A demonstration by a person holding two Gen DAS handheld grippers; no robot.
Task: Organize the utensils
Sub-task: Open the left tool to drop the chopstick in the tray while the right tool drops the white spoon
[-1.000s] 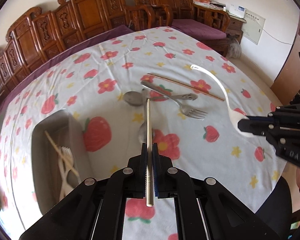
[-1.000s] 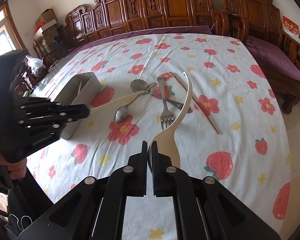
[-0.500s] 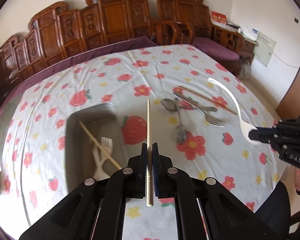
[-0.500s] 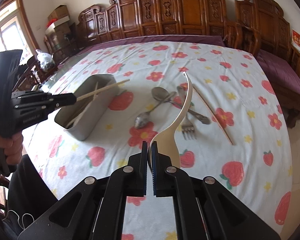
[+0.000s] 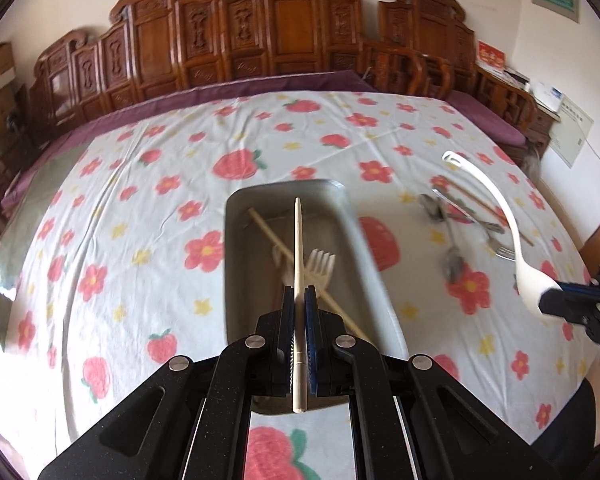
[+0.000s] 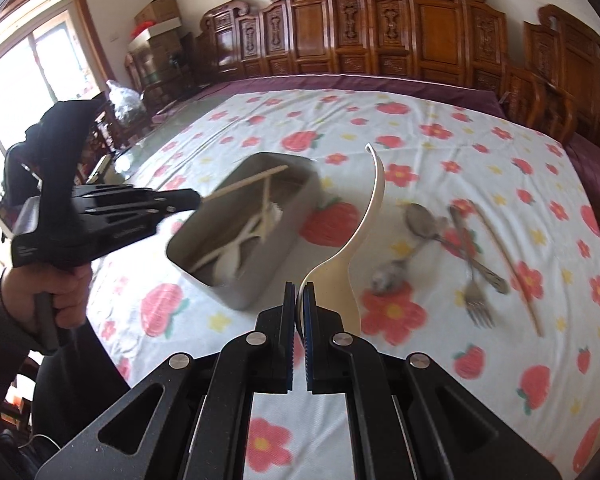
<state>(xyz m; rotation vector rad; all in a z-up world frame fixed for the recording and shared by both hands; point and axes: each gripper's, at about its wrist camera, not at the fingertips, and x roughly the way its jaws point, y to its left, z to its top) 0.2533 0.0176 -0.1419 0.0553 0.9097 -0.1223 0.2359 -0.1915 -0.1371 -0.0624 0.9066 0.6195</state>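
Note:
My left gripper (image 5: 299, 300) is shut on a pale wooden chopstick (image 5: 298, 248) and holds it above the grey metal tray (image 5: 236, 216). The tray holds another chopstick (image 5: 268, 232) and a white plastic fork (image 5: 320, 268). My right gripper (image 6: 300, 300) is shut on the bowl of a white plastic spoon (image 6: 368, 220), its handle pointing up and away, to the right of the tray (image 6: 276, 264). The left gripper (image 6: 196, 200) with its chopstick (image 6: 252, 182) shows over the tray's near-left corner in the right wrist view. The right gripper (image 5: 548, 300) and spoon (image 5: 496, 204) show at the right in the left wrist view.
Two metal spoons (image 6: 420, 220), a metal fork (image 6: 476, 300) and a loose chopstick (image 6: 508, 256) lie on the flowered tablecloth (image 6: 440, 140) right of the tray. Carved wooden chairs (image 5: 260, 40) line the table's far side. Boxes and a window stand at the far left.
My left gripper has swung left with the chopstick, from over the loose cutlery to over the tray. My right gripper has followed leftward with the white spoon.

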